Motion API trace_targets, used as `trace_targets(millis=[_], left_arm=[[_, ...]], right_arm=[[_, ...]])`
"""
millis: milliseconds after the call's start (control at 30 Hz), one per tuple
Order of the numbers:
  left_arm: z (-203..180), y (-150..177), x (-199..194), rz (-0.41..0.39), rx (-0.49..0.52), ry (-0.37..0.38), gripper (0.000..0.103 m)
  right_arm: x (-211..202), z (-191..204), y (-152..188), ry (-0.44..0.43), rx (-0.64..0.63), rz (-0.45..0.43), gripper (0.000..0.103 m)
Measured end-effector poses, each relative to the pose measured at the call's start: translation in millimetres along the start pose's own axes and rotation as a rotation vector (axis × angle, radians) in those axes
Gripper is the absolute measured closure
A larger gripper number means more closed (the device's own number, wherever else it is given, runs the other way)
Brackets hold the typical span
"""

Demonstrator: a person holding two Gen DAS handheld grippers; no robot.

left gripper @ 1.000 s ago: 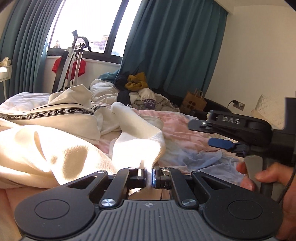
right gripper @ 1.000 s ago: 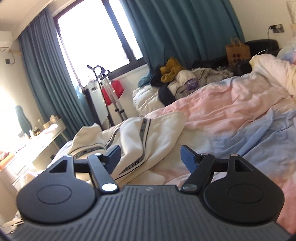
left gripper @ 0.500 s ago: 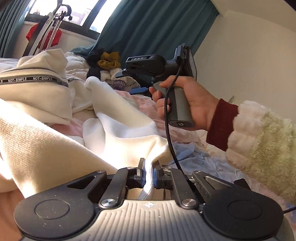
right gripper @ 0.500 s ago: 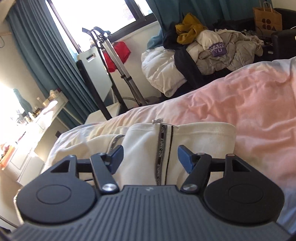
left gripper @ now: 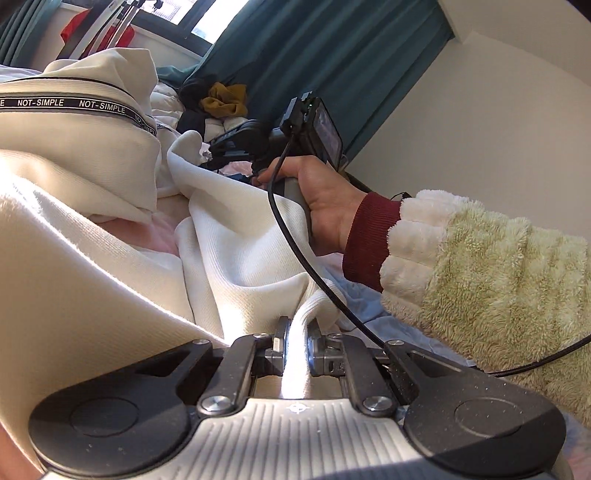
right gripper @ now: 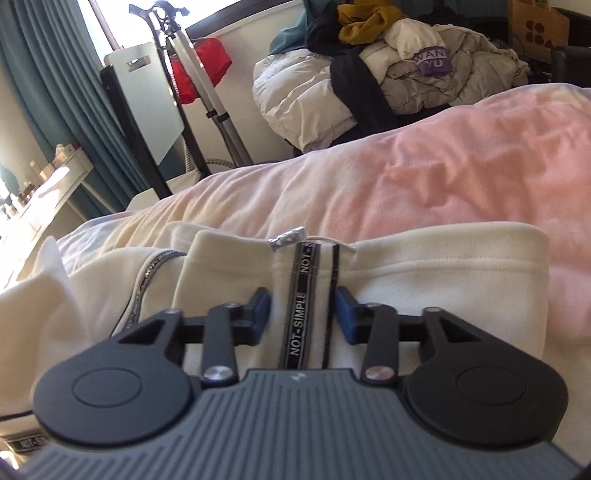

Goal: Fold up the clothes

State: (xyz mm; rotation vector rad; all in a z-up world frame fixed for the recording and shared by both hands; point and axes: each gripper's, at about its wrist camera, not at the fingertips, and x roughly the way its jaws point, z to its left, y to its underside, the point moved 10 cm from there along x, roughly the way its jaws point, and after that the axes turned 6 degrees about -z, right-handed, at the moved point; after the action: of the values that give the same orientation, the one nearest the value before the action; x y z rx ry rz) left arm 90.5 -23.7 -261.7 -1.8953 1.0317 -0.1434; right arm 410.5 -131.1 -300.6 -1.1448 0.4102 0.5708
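A cream sweatshirt (left gripper: pixel 92 155) with black NOT-SIMPLE tape lies crumpled on the bed. My left gripper (left gripper: pixel 297 339) is shut on its ribbed cuff (left gripper: pixel 306 314), and the sleeve runs away from the jaws. A hand in a fluffy sleeve holds my right gripper (left gripper: pixel 221 151) further up the sleeve, at the garment's far part. In the right wrist view, my right gripper (right gripper: pixel 302 310) points down at the sweatshirt's hem (right gripper: pixel 424 280). Its jaws are closing astride the taped seam (right gripper: pixel 301 321), and the blue pads stand just beside the fabric strip. A small metal cord tip (right gripper: pixel 288 236) lies at the hem's edge.
A pink duvet (right gripper: pixel 443 166) covers the bed beyond the hem. A heap of clothes (right gripper: pixel 406 55) sits past the bed's far edge, with a paper bag (right gripper: pixel 535 26) to its right. A folded white board and stand (right gripper: pixel 147 96) lean by the window. Teal curtains (left gripper: pixel 314 55) hang behind.
My right gripper swung across to the sweatshirt's hem, dropped onto it and narrowed its jaws around the tape. My left gripper sank and tilted, still holding the cuff.
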Motion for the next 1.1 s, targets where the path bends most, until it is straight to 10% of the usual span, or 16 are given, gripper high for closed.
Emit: trace_targets(millis=[133, 400, 667, 900, 1100], left_arm=[[7, -6, -9, -0.019, 0.024, 0.000, 0.094], [7, -19, -32, -0.081, 0.035, 0.045, 0.094], [-40, -23, -21, -0.139, 0.062, 0.064, 0.095], [-72, -12, -20, -0.106, 0.112, 0.019, 0.090], [-87, 3, -68, -0.097, 0.080, -0.086, 0.078]], right_arm=[[-39, -16, -21, -0.018, 0.105, -0.088, 0.096], [-190, -83, -68, 0.014, 0.275, -0.365, 0.096], [-321, -232, -7, 0.231, 0.648, -0.554, 0.096], [-326, -320, 121, 0.294, 1.057, -0.400, 0.096], [-311, -321, 138, 0.286, 1.073, -0.312, 0.096]])
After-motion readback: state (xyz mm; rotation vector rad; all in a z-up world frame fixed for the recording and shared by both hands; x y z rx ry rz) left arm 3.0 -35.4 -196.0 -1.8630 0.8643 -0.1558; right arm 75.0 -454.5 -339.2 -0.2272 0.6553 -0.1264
